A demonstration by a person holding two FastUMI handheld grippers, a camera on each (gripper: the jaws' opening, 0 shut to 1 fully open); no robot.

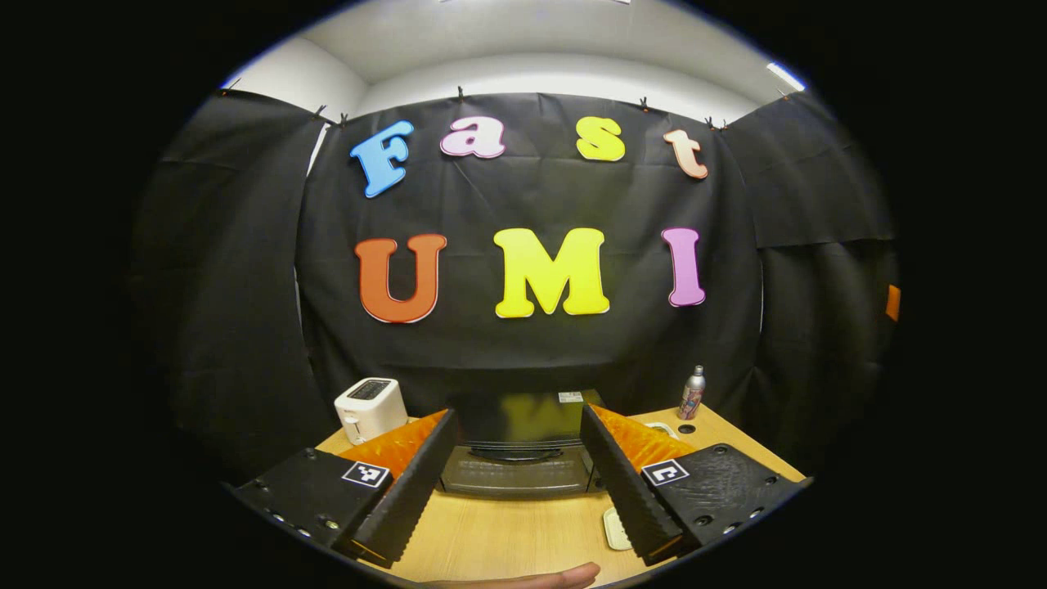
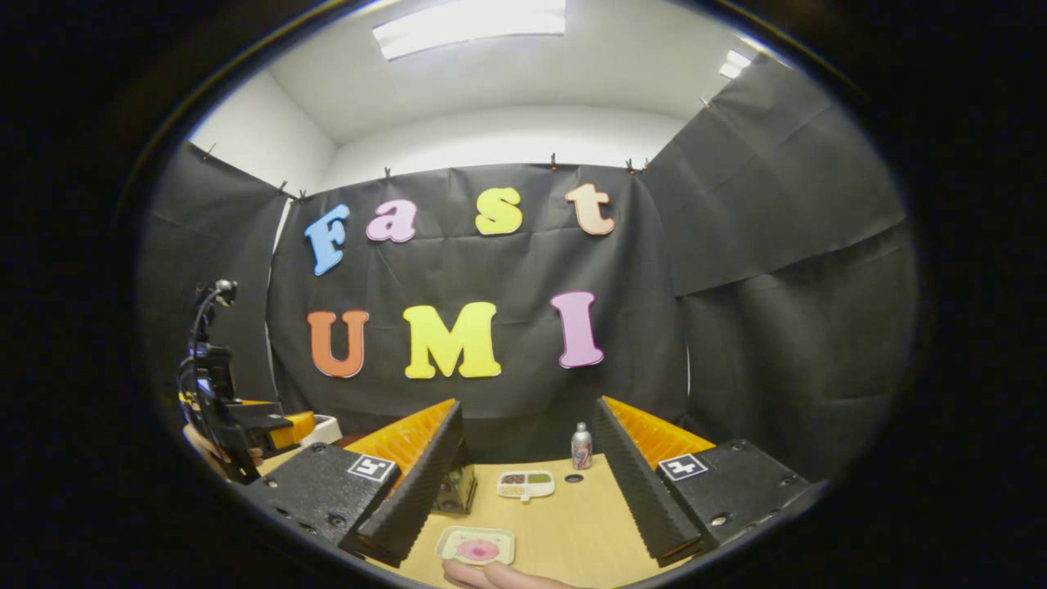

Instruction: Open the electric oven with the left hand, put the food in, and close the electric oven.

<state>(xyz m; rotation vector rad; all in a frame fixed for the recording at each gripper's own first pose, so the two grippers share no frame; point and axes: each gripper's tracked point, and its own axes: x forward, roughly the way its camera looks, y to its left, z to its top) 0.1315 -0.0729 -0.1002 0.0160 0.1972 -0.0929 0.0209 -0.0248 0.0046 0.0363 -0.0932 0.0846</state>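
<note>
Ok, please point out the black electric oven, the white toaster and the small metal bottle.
Black electric oven (image 1: 517,473): left gripper view, on its closed front door.
White toaster (image 1: 370,408): left gripper view, on its front side.
Small metal bottle (image 2: 581,447): right gripper view, on its body.

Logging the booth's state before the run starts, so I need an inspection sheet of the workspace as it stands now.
Surface: wooden table, bare between the things.
Job's things: electric oven, door closed, ahead of the left tool; small tray with pink food at the near edge.
Clutter: white toaster left of the oven; metal bottle at the back; divided dish mid-table.
Grippers: left tool open, empty; right tool open, empty, above the table.
Cables: nothing seen.
Surroundings: black cloth wall, white ceiling with lights; a hand at the near edge.
</note>
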